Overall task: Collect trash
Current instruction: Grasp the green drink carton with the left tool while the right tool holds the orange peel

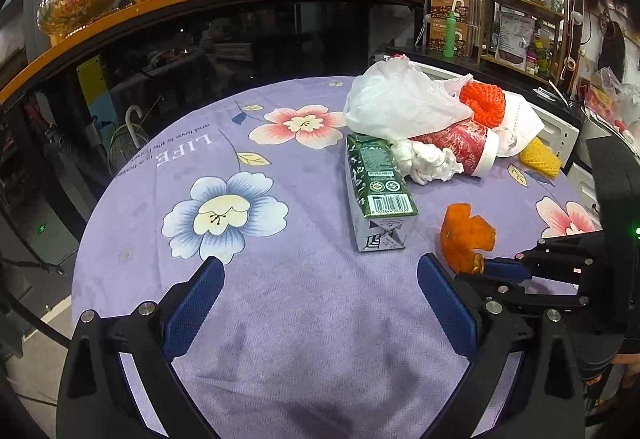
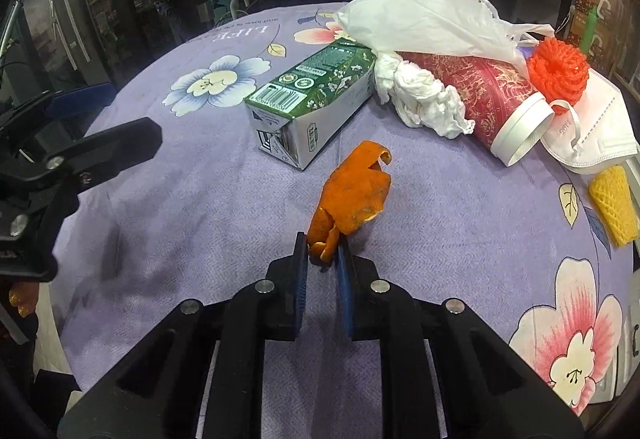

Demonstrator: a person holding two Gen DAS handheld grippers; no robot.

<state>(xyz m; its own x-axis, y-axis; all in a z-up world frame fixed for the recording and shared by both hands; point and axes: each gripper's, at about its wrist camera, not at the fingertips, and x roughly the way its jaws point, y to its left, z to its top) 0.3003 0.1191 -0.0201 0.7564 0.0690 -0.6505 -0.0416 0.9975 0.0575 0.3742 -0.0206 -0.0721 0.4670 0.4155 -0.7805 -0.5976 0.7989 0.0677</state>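
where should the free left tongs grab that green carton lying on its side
Across its long side faces, near the middle. The green carton lies flat on the purple tablecloth, its folded end toward the left tongs, which are open with bare cloth between. Probably come from that near end: its far end butts the crumpled tissue and the white plastic bag. The right tongs already pinch the orange peel.

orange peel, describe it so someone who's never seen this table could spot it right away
On the purple flowered tablecloth, look in front of the green and white carton lying on its side. The curled orange peel is pinched at its near end by the right tongs, the only loose fruit scrap there.
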